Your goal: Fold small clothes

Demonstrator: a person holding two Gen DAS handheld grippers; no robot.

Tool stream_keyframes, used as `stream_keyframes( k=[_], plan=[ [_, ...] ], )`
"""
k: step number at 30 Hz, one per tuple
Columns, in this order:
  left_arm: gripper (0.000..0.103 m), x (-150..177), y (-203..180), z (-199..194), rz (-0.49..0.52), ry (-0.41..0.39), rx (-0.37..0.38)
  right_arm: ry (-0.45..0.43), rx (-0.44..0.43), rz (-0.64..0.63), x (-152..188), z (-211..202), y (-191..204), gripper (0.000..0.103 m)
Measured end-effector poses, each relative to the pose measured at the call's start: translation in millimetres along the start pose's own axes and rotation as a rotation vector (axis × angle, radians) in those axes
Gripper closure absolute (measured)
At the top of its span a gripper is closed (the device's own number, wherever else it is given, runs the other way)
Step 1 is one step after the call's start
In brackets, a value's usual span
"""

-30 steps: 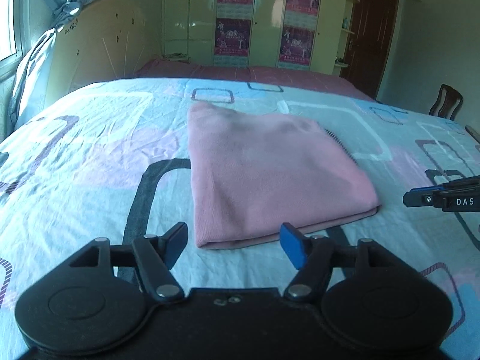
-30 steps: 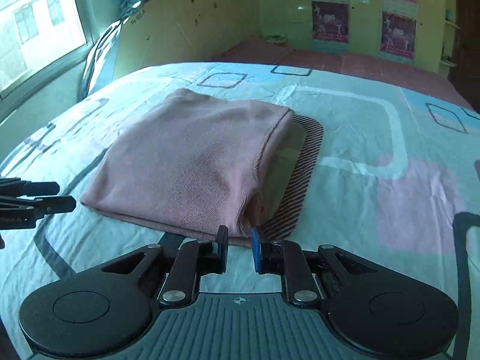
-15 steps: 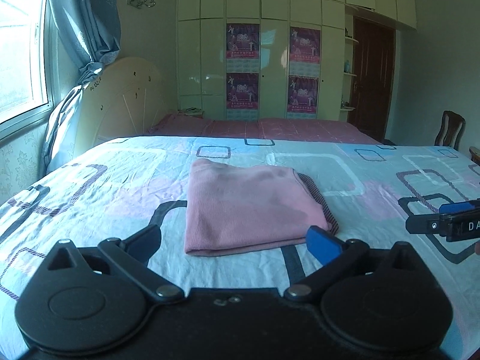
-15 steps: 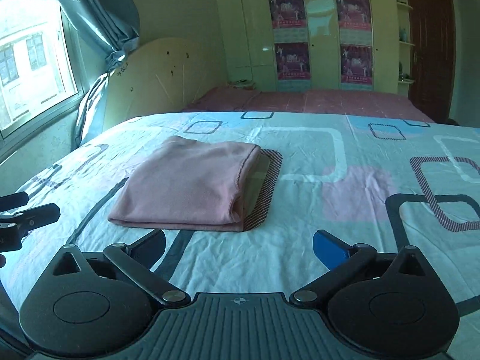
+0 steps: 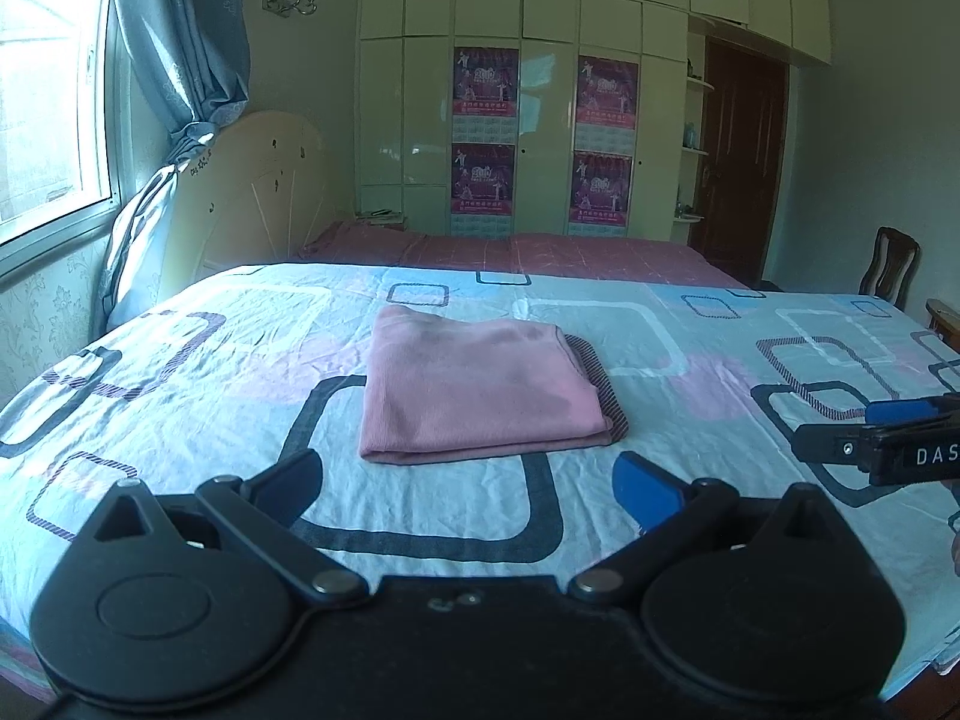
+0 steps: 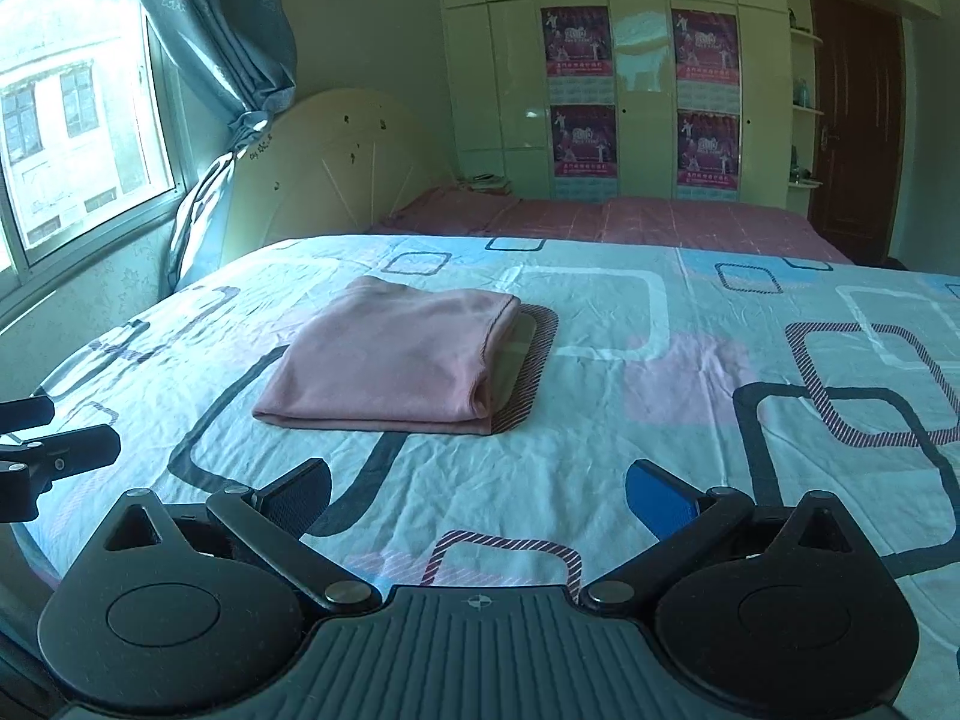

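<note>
A pink garment (image 5: 474, 390) (image 6: 396, 357) lies folded into a flat rectangle in the middle of the patterned bed sheet (image 5: 180, 372) (image 6: 660, 360). Its folded edge faces me. My left gripper (image 5: 468, 489) hangs open above the near part of the bed, well short of the garment, with nothing between its blue pads. My right gripper (image 6: 480, 495) is also open and holds nothing, set back from the garment's near right corner. Each gripper shows at the edge of the other's view, the right one (image 5: 888, 438) and the left one (image 6: 54, 450).
A cream headboard (image 5: 258, 192) and a blue curtain (image 5: 186, 48) by the window stand at the left. A second bed with a red cover (image 5: 510, 249) lies behind. Wardrobes with posters (image 5: 486, 138), a dark door (image 5: 744, 168) and a wooden chair (image 5: 894, 264) line the back and right.
Both grippers have opened wide and drawn back and up from the garment's near edge, so it now looks smaller and farther off. The garment stays folded on the sheet.
</note>
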State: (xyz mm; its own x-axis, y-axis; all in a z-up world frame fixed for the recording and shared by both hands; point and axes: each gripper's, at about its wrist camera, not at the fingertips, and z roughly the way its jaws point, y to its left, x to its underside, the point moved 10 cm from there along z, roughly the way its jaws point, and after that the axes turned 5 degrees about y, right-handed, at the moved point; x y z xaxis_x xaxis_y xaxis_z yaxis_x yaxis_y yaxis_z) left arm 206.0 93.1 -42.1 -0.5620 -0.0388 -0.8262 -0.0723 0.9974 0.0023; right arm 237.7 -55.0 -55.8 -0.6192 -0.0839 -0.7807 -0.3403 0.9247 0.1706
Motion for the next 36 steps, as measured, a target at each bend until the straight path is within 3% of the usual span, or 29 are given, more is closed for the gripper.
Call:
stream_keyframes(
  k=[12,36],
  plan=[
    [0.001,2,-9,-8,0.023,-0.011,0.007,-0.032,0.003,0.01,-1,-20,2,0.0],
    [0.001,3,-8,-5,0.008,-0.013,0.009,-0.027,-0.01,-0.001,-3,-20,2,0.0]
  ],
)
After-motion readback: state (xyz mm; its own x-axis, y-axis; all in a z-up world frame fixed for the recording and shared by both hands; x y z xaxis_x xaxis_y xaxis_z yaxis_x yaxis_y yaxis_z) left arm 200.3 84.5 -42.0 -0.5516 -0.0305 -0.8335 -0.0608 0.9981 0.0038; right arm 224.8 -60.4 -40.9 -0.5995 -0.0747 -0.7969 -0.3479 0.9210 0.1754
